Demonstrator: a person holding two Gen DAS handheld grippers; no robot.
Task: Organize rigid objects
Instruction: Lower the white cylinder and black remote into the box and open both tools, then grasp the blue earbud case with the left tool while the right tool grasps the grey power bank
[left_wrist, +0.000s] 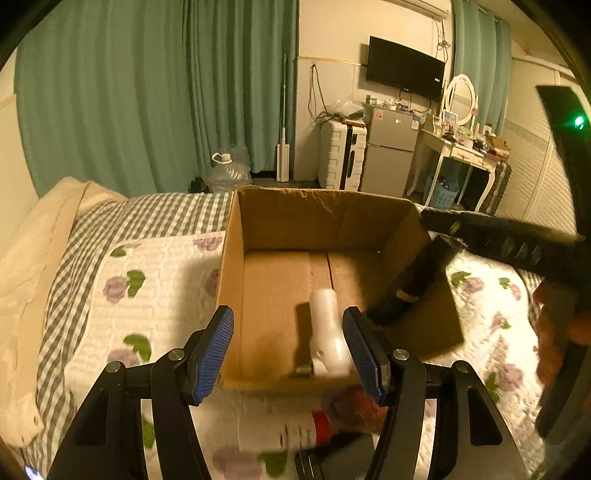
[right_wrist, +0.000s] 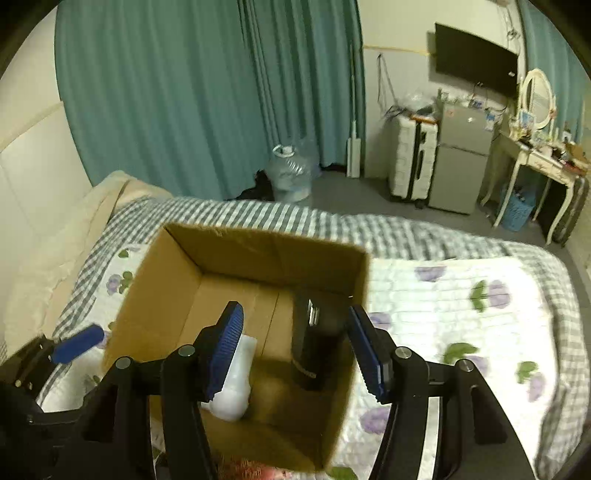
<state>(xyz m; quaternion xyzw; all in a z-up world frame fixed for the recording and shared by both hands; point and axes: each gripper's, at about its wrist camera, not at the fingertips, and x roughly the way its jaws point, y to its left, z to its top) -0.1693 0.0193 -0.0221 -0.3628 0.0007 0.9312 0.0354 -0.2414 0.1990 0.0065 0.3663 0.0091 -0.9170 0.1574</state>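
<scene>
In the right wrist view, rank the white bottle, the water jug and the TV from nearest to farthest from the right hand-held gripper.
1. White bottle: in the cardboard box, by the right hand-held gripper's left finger.
2. Water jug: on the floor beyond the bed, by the curtain.
3. TV: on the far wall, upper right.

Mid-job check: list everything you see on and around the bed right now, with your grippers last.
cardboard box: 1, brown, open, on the bed
white object: 1, white, lying on the box floor
black cylinder: 1, black, inside the box against its right wall
bottle: 1, white with red band, on the quilt in front of the box
quilt: 1, white with purple flowers, on the bed
left gripper: open, empty
right gripper: open, empty
</scene>
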